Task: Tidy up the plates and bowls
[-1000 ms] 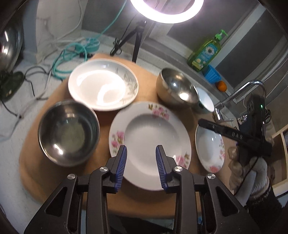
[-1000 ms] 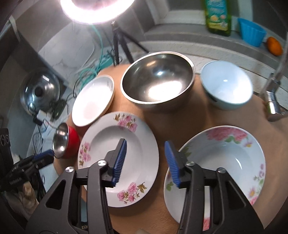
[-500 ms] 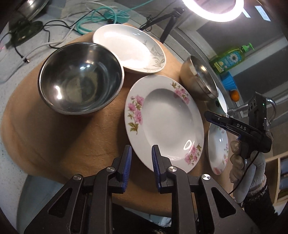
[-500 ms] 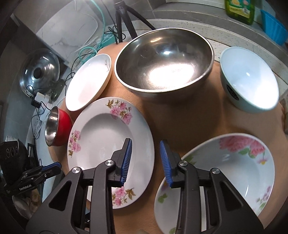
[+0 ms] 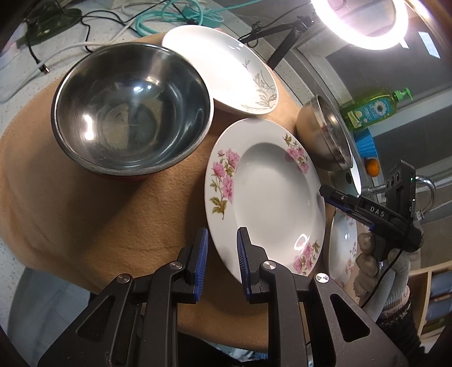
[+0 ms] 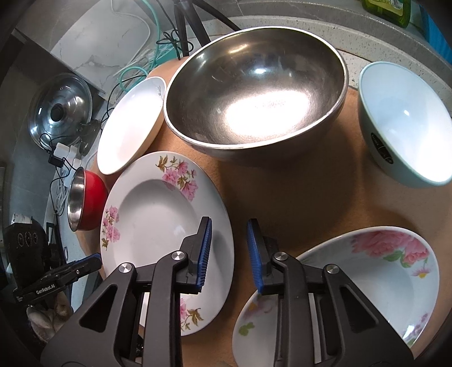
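Observation:
A pink-flowered plate [image 5: 271,194] [image 6: 158,234] lies mid-table on a tan mat. My left gripper [image 5: 221,262] is open and empty, its jaws straddling the plate's near-left rim. My right gripper [image 6: 228,254] is open and empty, over the gap between that plate and a flowered bowl [image 6: 367,282]. A red steel-lined bowl [image 5: 132,113] [image 6: 84,197] sits left. A white plate with grey leaves [image 5: 223,67] [image 6: 130,124] lies behind. A large steel bowl [image 6: 254,93] [image 5: 325,135] and a pale blue bowl [image 6: 404,130] stand at the back.
A ring light [image 5: 364,19] on a tripod, cables [image 5: 175,14], a pot lid [image 6: 59,113], a green soap bottle [image 5: 373,108], a blue cup [image 5: 365,146], an orange [image 5: 373,166] and a faucet [image 5: 423,186] surround the mat [image 5: 84,211].
The left gripper has dropped lower and nearer the flowered plate's rim. The right gripper has moved forward and down, its jaws narrowing a little.

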